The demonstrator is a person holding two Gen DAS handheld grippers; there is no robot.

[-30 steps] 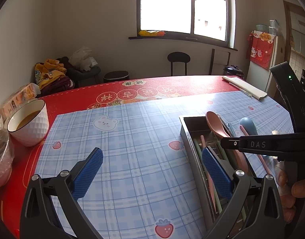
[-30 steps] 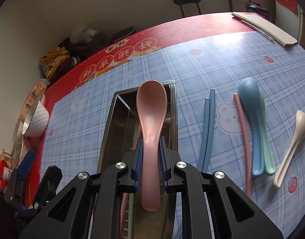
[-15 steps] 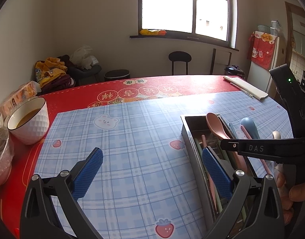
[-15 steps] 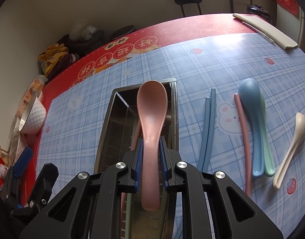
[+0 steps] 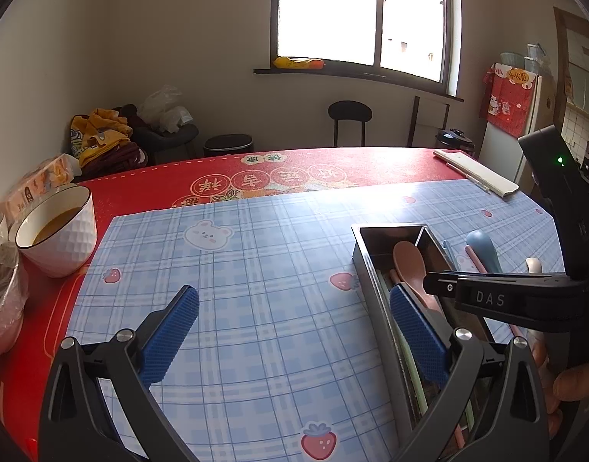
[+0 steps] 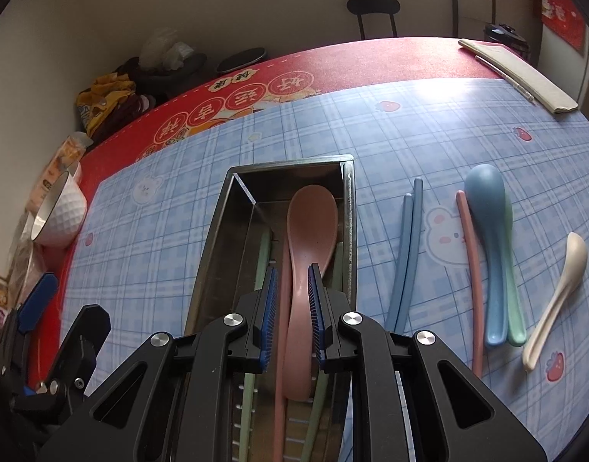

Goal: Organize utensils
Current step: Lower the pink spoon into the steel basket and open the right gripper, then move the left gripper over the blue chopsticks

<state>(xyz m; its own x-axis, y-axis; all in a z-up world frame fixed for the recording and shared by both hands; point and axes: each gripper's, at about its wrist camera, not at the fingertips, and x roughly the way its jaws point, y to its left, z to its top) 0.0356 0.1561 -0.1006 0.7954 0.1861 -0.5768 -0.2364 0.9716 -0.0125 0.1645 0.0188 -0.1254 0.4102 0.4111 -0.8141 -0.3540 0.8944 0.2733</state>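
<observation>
The metal tray (image 6: 348,208) at my twelve o'clock holds the pink spoon (image 6: 310,227) atop green and pink chopsticks. My right gripper (image 6: 290,296) straddles the handle, pads parted; contact is probably gone. My left gripper (image 5: 294,331) hangs spread wide. At two o'clock lie blue chopsticks (image 6: 406,246), a blue spoon (image 6: 491,231) and a cream spoon (image 6: 560,292). A white bowl (image 5: 59,235) sits at ten, near the mat's edge.

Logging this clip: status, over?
Right gripper open around pink spoon, spoon down in metal tray. Left gripper open, empty. Nothing blocking.
</observation>
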